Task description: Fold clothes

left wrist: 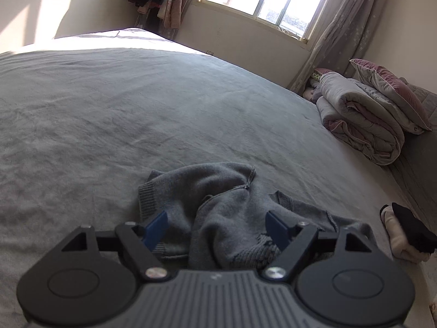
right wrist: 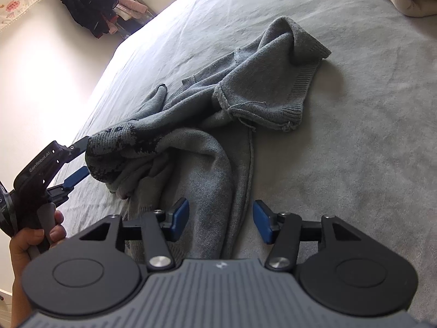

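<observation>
crumpled grey sweater (left wrist: 218, 213) between both gaping tools, folded quilt (left wrist: 360, 120) and pillow (left wrist: 393, 93) well apart

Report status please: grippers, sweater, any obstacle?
Both hand-held grippers open: left, right. Grey sweater crumpled on bed, unfolded. Nothing in the way.

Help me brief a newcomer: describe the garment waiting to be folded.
On the wide grey bed, near its front edge, lies a crumpled grey knit sweater. Unlike the folded cream and black clothes nearby, it is unfolded, with ribbed cuffs and a dark pattern.
</observation>
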`<state>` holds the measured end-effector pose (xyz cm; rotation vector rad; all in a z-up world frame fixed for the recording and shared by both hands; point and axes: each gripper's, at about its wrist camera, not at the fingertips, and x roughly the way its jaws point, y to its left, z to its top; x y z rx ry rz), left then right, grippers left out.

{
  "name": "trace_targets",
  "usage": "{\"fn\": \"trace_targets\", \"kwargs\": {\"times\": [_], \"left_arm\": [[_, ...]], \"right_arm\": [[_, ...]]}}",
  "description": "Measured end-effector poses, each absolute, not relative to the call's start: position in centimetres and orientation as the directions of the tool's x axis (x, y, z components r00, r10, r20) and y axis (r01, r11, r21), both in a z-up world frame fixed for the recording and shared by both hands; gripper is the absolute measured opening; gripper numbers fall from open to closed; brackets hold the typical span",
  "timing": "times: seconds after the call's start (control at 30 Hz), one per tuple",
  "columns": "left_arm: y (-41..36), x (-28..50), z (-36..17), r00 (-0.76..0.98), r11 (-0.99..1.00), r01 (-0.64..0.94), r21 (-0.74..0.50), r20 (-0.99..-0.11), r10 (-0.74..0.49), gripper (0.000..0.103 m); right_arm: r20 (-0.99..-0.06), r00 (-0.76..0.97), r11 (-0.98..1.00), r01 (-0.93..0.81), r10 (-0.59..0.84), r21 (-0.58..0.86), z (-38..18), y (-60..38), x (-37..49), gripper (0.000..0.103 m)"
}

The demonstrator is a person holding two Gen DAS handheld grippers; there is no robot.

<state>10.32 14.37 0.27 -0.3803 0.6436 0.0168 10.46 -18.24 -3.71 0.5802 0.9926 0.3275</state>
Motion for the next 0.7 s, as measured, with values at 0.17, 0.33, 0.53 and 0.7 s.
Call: {"fn": "trace_targets", "kwargs": {"times": [0.17, 0.33, 0.53, 0.7], "left_arm": [[14.7, 7.8, -1.5, 0.784, 0.919, -0.149, -0.365, -0.611, -0.115, 0.08], [14.4, 5.9, -3.6, 0.764, 0.903, -0.137, -0.408, -0.624, -0.166, 0.079], [13.2, 3.6, -5.3, 0.791, 0.916, -0.082, -0.392, -0.585, -0.179, 0.078], [12.2, 3.5, -4.9, 0.802, 0.933, -0.018, -0.359, -0.562, -0.201, 0.075]], "right_arm": [[-0.681, 0.518, 0.787, 0.025, 0.517, 0.616, -3.7, -18.3, 10.2, 0.057], [-0.682, 0.496, 0.767, 0.048, 0.538, 0.64, -4.1, -18.4, 10.0, 0.057], [-0.679, 0.514, 0.761, 0.077, 0.524, 0.645, -4.1, -19.3, 9.4, 0.057], [-0.68, 0.545, 0.755, 0.123, 0.491, 0.644, -4.5, -20.2, 8.7, 0.052]]}}
